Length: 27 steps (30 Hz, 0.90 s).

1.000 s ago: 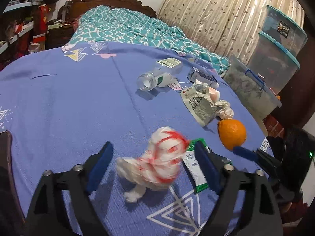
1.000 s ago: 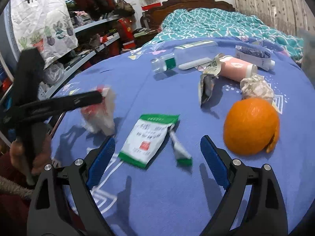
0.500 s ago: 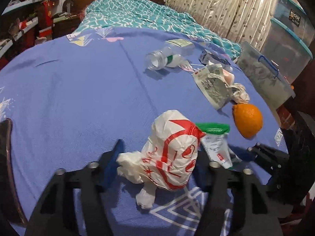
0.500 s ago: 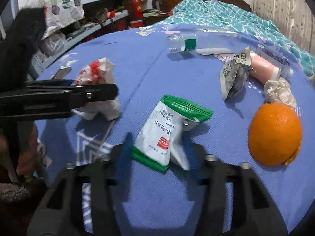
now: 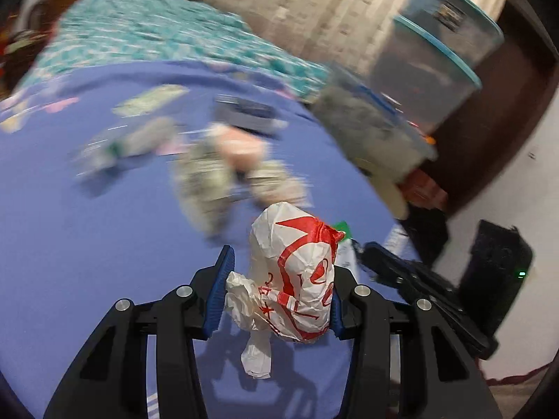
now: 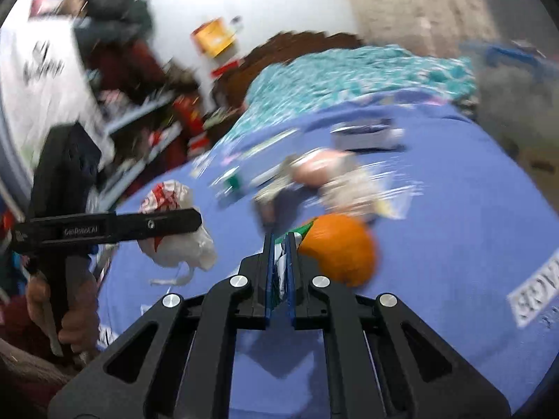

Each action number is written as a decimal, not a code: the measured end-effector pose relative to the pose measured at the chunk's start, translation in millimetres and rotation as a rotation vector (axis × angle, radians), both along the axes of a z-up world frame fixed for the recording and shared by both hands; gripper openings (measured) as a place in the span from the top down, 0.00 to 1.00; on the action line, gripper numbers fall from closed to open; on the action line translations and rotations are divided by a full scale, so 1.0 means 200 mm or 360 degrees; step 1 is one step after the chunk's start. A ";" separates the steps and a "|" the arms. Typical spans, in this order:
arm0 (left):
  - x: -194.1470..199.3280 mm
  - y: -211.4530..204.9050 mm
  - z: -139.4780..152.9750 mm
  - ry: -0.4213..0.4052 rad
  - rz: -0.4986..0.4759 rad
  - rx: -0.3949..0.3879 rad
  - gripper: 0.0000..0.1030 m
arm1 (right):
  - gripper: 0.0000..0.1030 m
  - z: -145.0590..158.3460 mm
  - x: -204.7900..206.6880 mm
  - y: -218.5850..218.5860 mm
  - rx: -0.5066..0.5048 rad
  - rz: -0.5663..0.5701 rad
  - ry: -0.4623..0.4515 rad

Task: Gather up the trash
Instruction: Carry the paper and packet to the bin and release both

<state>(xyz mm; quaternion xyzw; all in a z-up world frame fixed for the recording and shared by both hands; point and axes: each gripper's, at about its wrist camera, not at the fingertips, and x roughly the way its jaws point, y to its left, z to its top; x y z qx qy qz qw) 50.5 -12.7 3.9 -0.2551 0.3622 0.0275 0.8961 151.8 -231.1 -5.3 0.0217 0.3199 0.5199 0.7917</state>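
Both of your grippers are loaded. Your left gripper (image 5: 276,291) is clamped on the bag (image 5: 297,276), a crumpled white plastic one with red print, its tail hanging below the pads above the blue sheet (image 5: 87,244). Your right gripper (image 6: 280,262) has its blue pads pressed nearly together on the packet (image 6: 279,269), white with a green edge, only a sliver showing. Just beyond the right pads sits the orange (image 6: 340,248) on the sheet. Farther back lies a blurred cluster of trash: a wrapper (image 5: 206,181), a pink tube (image 6: 319,169), a bottle (image 5: 139,139). Bins (image 5: 429,66) stand past the bed edge.
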 end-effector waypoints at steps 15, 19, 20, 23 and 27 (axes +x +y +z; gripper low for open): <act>1.27 -0.57 -0.07 0.0222 -0.0533 -0.0027 0.58 | 0.92 -0.01 0.90 -0.64 0.0147 -0.0601 0.0112; 1.62 -0.72 -0.12 0.0257 -0.0604 0.0001 0.57 | 0.92 -0.02 1.12 -0.76 0.0131 -0.0758 0.0110; 1.69 -0.75 -0.12 0.0263 -0.0622 0.0008 0.57 | 0.92 -0.03 1.20 -0.80 0.0121 -0.0813 0.0113; 1.86 -0.87 -0.15 0.0270 -0.0667 0.0053 0.55 | 0.92 -0.05 1.35 -0.88 0.0115 -0.0904 0.0151; 2.00 -0.98 -0.16 0.0252 -0.0655 0.0140 0.39 | 0.88 -0.09 1.48 -0.94 0.0134 -0.0986 0.0221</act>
